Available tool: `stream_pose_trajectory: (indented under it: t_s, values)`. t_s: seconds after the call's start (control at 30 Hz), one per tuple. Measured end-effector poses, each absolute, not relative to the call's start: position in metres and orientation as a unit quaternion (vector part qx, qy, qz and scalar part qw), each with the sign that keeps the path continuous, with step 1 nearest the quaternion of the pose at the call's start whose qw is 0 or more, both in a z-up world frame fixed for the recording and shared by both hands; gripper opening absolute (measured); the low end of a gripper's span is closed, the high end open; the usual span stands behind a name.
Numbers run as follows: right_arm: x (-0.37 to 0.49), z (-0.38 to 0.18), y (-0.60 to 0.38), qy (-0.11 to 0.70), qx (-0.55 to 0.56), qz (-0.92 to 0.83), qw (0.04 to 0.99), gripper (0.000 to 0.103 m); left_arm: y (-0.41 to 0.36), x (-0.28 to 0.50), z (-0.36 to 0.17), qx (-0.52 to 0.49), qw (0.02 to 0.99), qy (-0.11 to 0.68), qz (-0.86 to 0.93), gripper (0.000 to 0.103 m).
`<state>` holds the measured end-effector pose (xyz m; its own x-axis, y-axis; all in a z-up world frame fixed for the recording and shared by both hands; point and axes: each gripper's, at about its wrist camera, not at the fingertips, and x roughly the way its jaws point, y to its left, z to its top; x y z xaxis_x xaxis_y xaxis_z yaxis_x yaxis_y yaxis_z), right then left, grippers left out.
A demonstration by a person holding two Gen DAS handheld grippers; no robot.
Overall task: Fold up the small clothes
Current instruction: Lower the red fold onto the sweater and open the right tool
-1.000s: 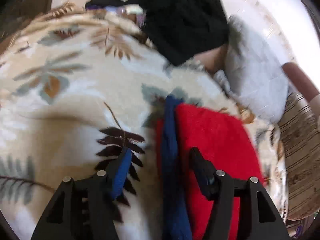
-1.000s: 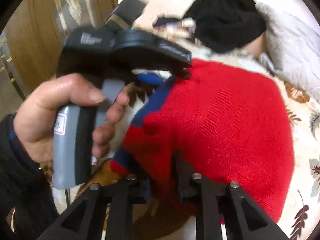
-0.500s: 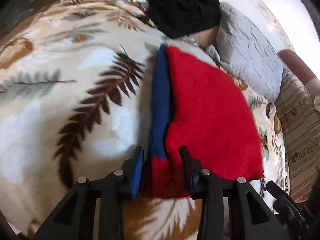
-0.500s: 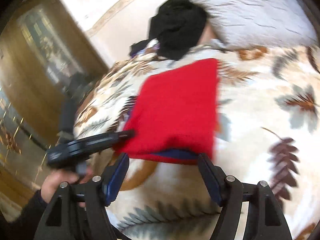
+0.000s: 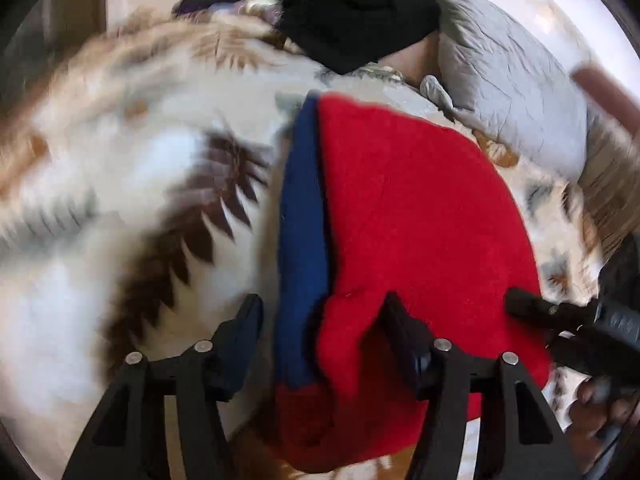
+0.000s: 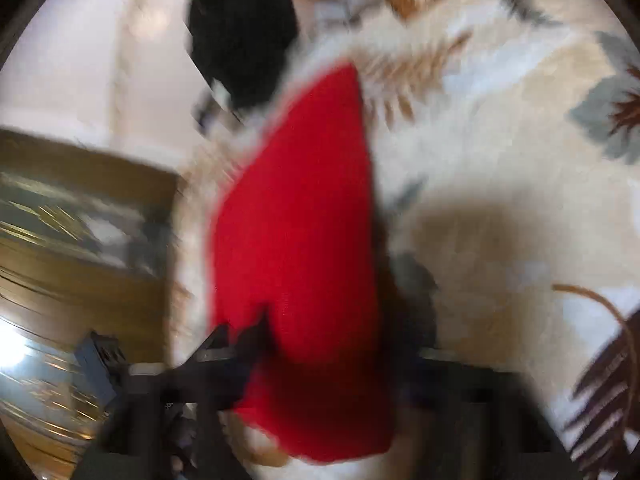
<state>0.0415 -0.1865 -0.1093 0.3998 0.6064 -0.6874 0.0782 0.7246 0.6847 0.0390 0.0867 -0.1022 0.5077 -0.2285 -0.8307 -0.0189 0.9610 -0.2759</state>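
A folded red garment [image 5: 408, 216] with a blue band [image 5: 302, 240] along its left edge is seen lying on a leaf-patterned blanket [image 5: 120, 184], its near end framed by the left gripper [image 5: 320, 316], whose jaws are opening with the blue-and-red edge between them, the left pad standing off the cloth. In the blurred right wrist view, the garment's near corner is straddled by the right gripper [image 6: 324, 344], whose jaws are closing, though whether the cloth is pinched cannot be told. A black garment [image 5: 352, 12] and a grey pillow [image 5: 516, 84] are seen beyond.
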Motion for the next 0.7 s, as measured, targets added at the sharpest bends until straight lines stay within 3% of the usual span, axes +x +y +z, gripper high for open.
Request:
stream_pose_trajectory:
  t_s: [0.1, 0.17, 0.23, 0.4, 0.5, 0.53, 0.6, 0.7]
  values:
    - [0.022, -0.072, -0.165, 0.485, 0.227, 0.17, 0.827, 0.04, 0.087, 0.029, -0.101, -0.113, 0.868, 0.479, -0.062, 0.062]
    - [0.03, -0.091, -0.165, 0.519, 0.211, 0.155, 0.814, 0.049, 0.088, 0.027, -0.105, -0.111, 0.869, 0.477, -0.069, 0.064]
    - [0.035, -0.103, -0.19, 0.515, 0.307, 0.167, 0.783, 0.068, 0.089, 0.028, -0.105, -0.116, 0.869, 0.476, -0.072, 0.064]
    - [0.064, -0.091, -0.211, 0.477, 0.362, 0.178, 0.781, 0.072, 0.09, 0.028, -0.105, -0.114, 0.871, 0.471, -0.08, 0.064]
    - [0.098, -0.118, -0.204, 0.524, 0.375, 0.178, 0.743, 0.07, 0.091, 0.028, -0.105, -0.113, 0.872, 0.47, -0.081, 0.064]
    - [0.104, -0.119, -0.199, 0.53, 0.371, 0.186, 0.74, 0.05, 0.091, 0.027, -0.105, -0.114, 0.871, 0.47, -0.082, 0.064]
    - [0.098, -0.095, -0.181, 0.516, 0.292, 0.18, 0.785, 0.043, 0.093, 0.027, -0.104, -0.116, 0.871, 0.47, -0.083, 0.064]
    - [0.093, -0.09, -0.171, 0.515, 0.239, 0.15, 0.809, 0.043, 0.091, 0.027, -0.105, -0.111, 0.874, 0.467, -0.083, 0.066]
